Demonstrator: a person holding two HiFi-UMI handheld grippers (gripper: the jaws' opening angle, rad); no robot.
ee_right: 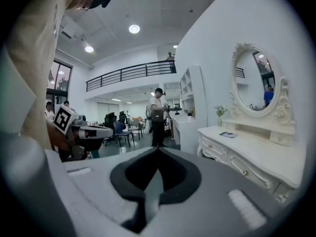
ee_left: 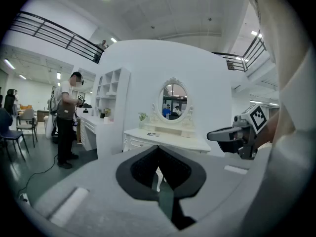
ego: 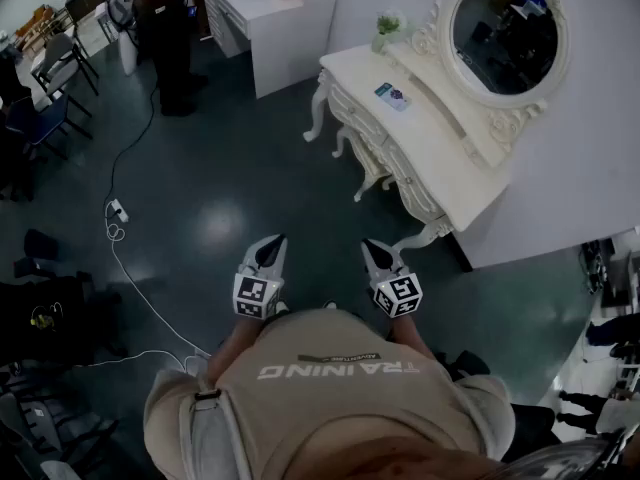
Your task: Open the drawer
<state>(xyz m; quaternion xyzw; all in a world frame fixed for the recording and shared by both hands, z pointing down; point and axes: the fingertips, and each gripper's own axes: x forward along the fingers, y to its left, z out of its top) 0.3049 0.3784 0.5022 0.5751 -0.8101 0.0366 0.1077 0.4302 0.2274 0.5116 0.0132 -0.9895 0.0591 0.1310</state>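
White dressing table (ego: pixel 440 158) stands against a white wall panel. An oval mirror (ego: pixel 505 33) in a carved frame rises from the table's back edge.

Drawers (ee_right: pixel 232 161) sit in the table's front face, just under the top. Each has a small round knob, and all are closed flush. Neither gripper touches them.

On the table's top there is a small potted plant (ego: pixel 386 26) at the far end. A flat card (ego: pixel 393 95) lies a little nearer, toward the front edge.

Left gripper (ego: pixel 270 242) is held over the dark green floor (ego: pixel 220 168), well out from the table's front. Its tip points toward the table's far end. In the left gripper view (ee_left: pixel 158 147) the jaws meet at their tips with nothing between them.

Right gripper (ego: pixel 374 249) is closer to the table than the left one. It sits near the table's curved near leg (ego: pixel 425 236) but apart from it. In the right gripper view (ee_right: pixel 158 148) the jaws are pressed fully together and carry nothing. The table's front stretches away to the right of the jaws.

The two grippers are side by side, level with each other.

A standing person (ego: pixel 160 28) is well beyond the table's far end, beside a plain white desk (ego: pixel 265 8).

A power strip (ego: pixel 118 210) with a trailing white cable (ego: pixel 150 308) lies on the floor, far out from the table's front.
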